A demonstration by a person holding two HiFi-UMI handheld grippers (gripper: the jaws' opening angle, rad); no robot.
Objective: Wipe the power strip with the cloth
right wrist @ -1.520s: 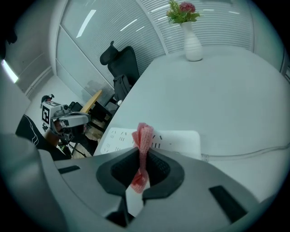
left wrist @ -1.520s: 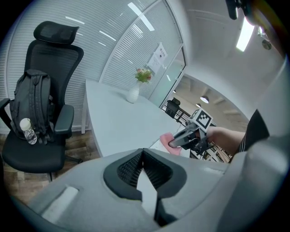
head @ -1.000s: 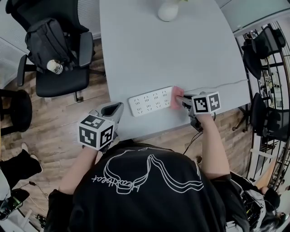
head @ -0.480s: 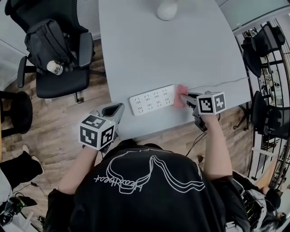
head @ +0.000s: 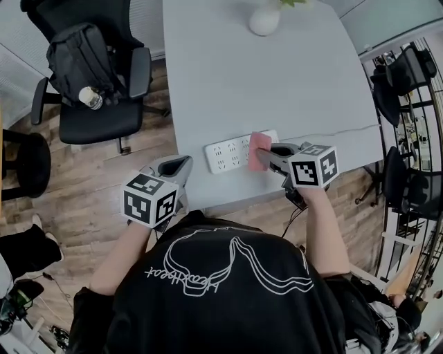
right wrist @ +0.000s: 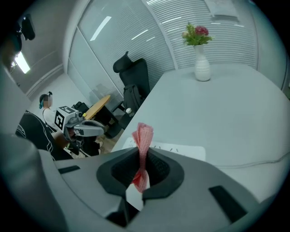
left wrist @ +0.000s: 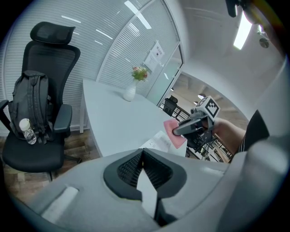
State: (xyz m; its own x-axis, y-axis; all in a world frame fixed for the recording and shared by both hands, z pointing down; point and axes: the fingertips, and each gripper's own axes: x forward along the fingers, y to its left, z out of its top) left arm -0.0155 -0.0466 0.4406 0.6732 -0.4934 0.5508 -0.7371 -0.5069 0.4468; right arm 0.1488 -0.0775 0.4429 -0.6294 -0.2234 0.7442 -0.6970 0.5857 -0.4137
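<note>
A white power strip (head: pixel 228 153) lies near the front edge of the pale table (head: pixel 277 83). A pink cloth (head: pixel 259 150) rests over the strip's right end, and my right gripper (head: pixel 266 156) is shut on it. In the right gripper view the cloth (right wrist: pixel 143 144) stands pinched between the jaws, with the strip (right wrist: pixel 181 150) just beyond. My left gripper (head: pixel 174 168) hangs off the table's front left corner, shut and holding nothing. The left gripper view shows the strip (left wrist: pixel 158 141), the cloth (left wrist: pixel 176 135) and the right gripper (left wrist: pixel 177 131) across the table.
A white vase (head: pixel 264 19) with flowers stands at the table's far side. The strip's white cord (head: pixel 332 131) runs right along the table. A black office chair (head: pixel 90 83) with a backpack and bottle stands left of the table. More dark chairs (head: pixel 401 69) stand at the right.
My right gripper has slid the pink cloth leftward from beside the strip's right end onto the strip. The left gripper has stayed where it was.
</note>
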